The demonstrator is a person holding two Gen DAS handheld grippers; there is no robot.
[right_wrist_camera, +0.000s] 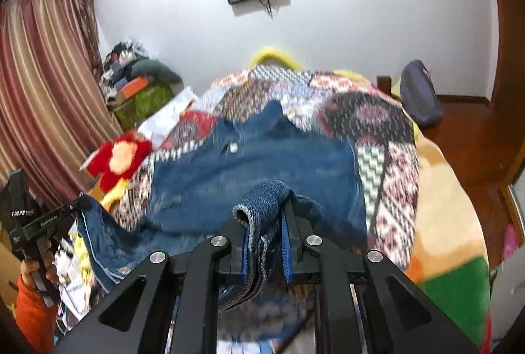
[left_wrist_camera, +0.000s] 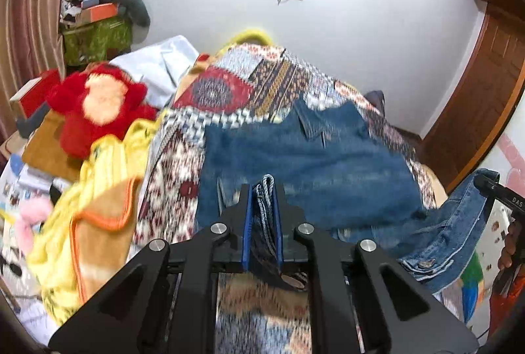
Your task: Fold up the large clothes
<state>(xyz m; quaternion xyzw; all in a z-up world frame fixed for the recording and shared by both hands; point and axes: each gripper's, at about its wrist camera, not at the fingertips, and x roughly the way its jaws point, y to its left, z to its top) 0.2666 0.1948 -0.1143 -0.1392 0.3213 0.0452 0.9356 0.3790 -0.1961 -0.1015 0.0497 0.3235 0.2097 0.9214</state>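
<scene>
Left hand-held gripper (left_wrist_camera: 264, 209) clamped tight on a bunched hem of the denim jacket (left_wrist_camera: 305, 163). Right hand-held gripper (right_wrist_camera: 265, 222) clamped on another fold. Rest of jacket spread just ahead on the bed quilt (left_wrist_camera: 229, 84). Could slip from thin grips, or drag crooked. Red plush toy (left_wrist_camera: 98, 104) and yellow blanket (left_wrist_camera: 98, 176) crowd left; open bed right.

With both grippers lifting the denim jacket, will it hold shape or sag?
Likely sags: the denim jacket droops between the left gripper and right gripper. Probably heavyish: thick bunched hems. Slipping seems unlikely; the fingers pinch folded cloth.
</scene>
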